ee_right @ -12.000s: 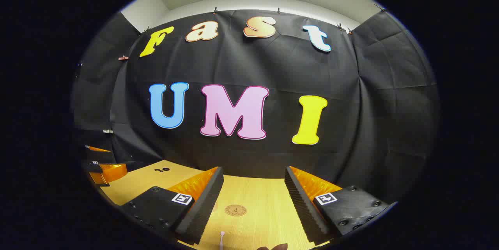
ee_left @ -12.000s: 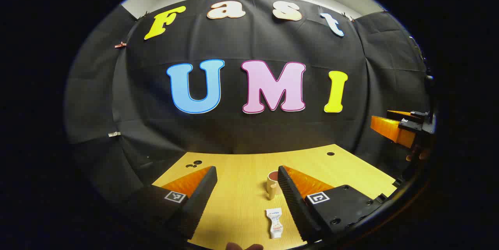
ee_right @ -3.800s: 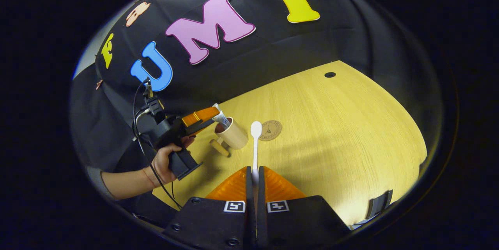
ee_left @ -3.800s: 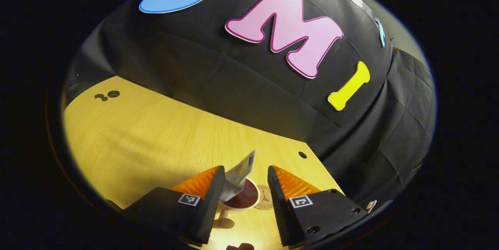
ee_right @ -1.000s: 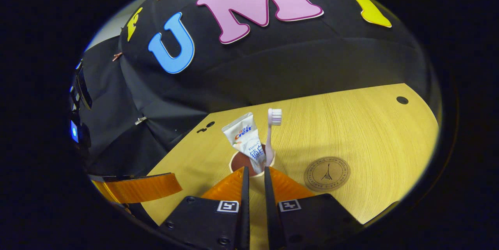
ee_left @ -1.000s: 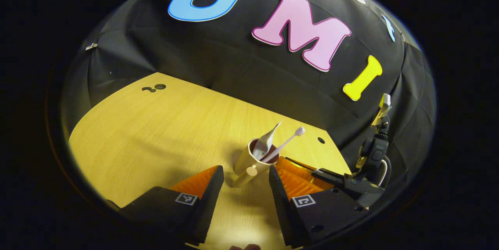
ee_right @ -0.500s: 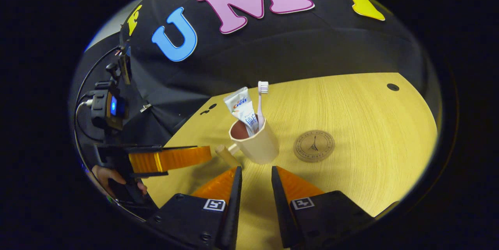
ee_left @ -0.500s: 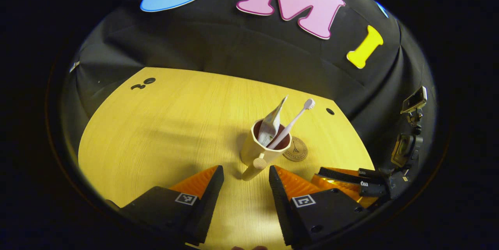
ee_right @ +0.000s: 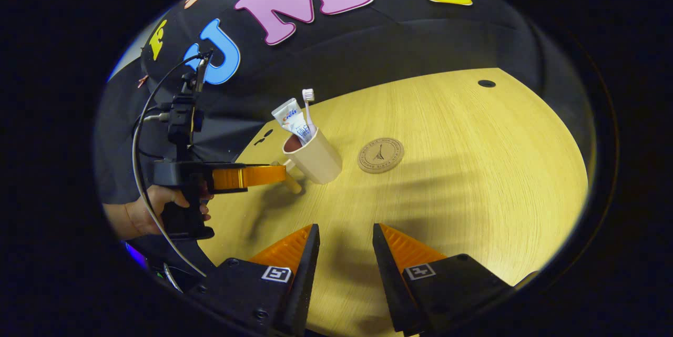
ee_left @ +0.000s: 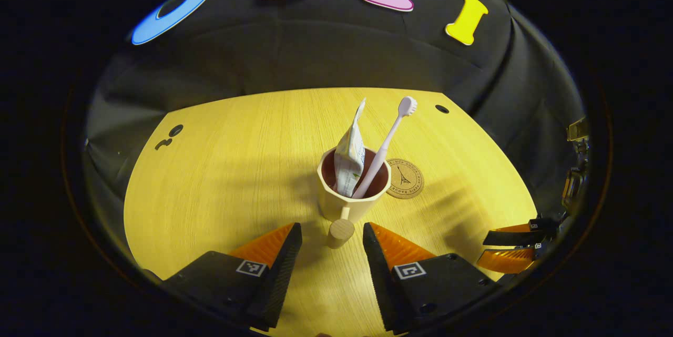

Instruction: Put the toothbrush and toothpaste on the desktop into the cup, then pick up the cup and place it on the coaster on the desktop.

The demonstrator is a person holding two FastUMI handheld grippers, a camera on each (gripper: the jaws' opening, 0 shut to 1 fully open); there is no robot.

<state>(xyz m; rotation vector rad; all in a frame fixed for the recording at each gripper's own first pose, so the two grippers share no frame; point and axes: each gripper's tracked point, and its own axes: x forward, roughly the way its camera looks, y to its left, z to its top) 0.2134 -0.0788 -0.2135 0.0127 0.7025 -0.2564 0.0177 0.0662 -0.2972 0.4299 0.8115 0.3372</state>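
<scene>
- The cup (ee_left: pixel 351 195) stands upright on the desk (ee_left: pixel 221 169), its peg-like handle (ee_left: pixel 340 232) pointing back between the fingers of the left gripper (ee_left: pixel 327 242). That line-up suggests the handle is the intended grip point.
- The left gripper's jaws are spread wide, one on each side of the handle and not touching it; it holds nothing.
- In the right gripper view, the left gripper (ee_right: pixel 273 173) reaches in level from the side, a hand (ee_right: pixel 152 208) on its grip, its fingertips beside the handle.
- The right gripper (ee_right: pixel 342 240) is well back from the cup (ee_right: pixel 313 158), jaws parted and empty over bare desk, probably kept out of the way.
- Inside the cup are 2 things: the toothpaste (ee_left: pixel 351 155), standing with its flat end up, and the toothbrush (ee_left: pixel 384 145), leaning toward the coaster with bristles up. Both stick out well above the rim, so a tilted lift could spill them.
- The coaster (ee_left: pixel 405 185) lies flat just beside the cup, on its far right side, with nothing on it.
- The filling looks done; moving the cup onto the coaster remains.
</scene>
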